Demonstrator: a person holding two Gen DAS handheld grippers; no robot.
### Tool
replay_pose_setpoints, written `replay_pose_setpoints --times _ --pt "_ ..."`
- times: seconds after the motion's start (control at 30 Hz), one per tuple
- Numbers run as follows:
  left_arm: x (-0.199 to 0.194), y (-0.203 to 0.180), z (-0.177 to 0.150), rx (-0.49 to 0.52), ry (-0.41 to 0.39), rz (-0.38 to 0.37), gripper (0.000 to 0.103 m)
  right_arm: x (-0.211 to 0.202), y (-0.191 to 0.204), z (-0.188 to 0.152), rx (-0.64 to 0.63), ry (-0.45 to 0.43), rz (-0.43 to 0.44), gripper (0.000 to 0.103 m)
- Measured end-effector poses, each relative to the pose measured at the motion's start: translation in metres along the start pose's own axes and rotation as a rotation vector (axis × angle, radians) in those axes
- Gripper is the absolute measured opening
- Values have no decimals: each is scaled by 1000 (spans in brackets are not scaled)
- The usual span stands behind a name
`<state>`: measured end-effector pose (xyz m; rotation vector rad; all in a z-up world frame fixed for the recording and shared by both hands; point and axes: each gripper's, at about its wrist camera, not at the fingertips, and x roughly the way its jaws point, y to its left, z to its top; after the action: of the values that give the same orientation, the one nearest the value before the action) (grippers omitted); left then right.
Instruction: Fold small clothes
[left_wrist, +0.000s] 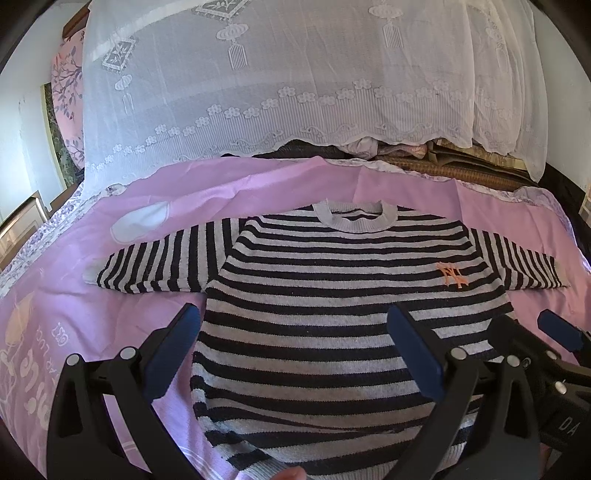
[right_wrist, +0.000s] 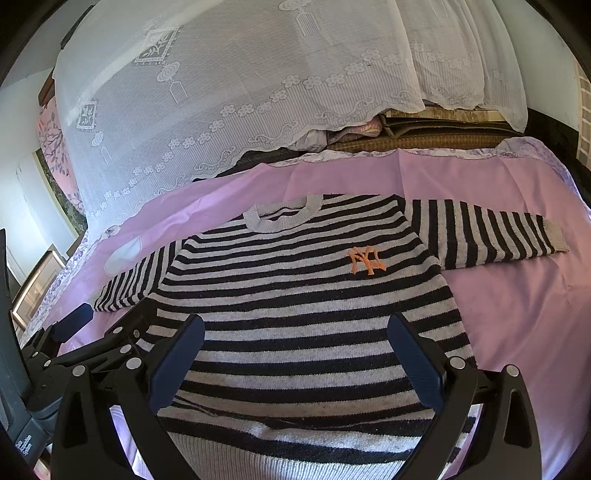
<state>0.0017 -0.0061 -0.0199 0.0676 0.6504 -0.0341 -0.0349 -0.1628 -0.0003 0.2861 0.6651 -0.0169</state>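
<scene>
A small navy-and-grey striped sweater (left_wrist: 332, 295) (right_wrist: 303, 302) with an orange logo (right_wrist: 366, 260) lies flat and face up on a pink sheet (left_wrist: 110, 295) (right_wrist: 517, 314), both sleeves spread sideways, collar at the far end. My left gripper (left_wrist: 295, 354) hovers open over the sweater's lower left part, its fingers spanning the left edge and the middle. My right gripper (right_wrist: 295, 358) stands open over the lower body near the hem. Each gripper shows at the other view's edge: the right gripper (left_wrist: 546, 332) and the left gripper (right_wrist: 74, 325). Neither holds anything.
A white lace cover (left_wrist: 295, 74) (right_wrist: 240, 74) drapes over a tall pile behind the sheet. Folded fabrics and a woven mat (right_wrist: 424, 138) lie under its hem. A framed picture (right_wrist: 37, 284) leans at the left. The pink sheet's right half beside the sweater is bare.
</scene>
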Motion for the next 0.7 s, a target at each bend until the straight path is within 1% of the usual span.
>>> replay_pose_setpoints --times 0.7 --pt "0 -1 2 -1 9 -1 99 1 -3 -1 14 2 7 100"
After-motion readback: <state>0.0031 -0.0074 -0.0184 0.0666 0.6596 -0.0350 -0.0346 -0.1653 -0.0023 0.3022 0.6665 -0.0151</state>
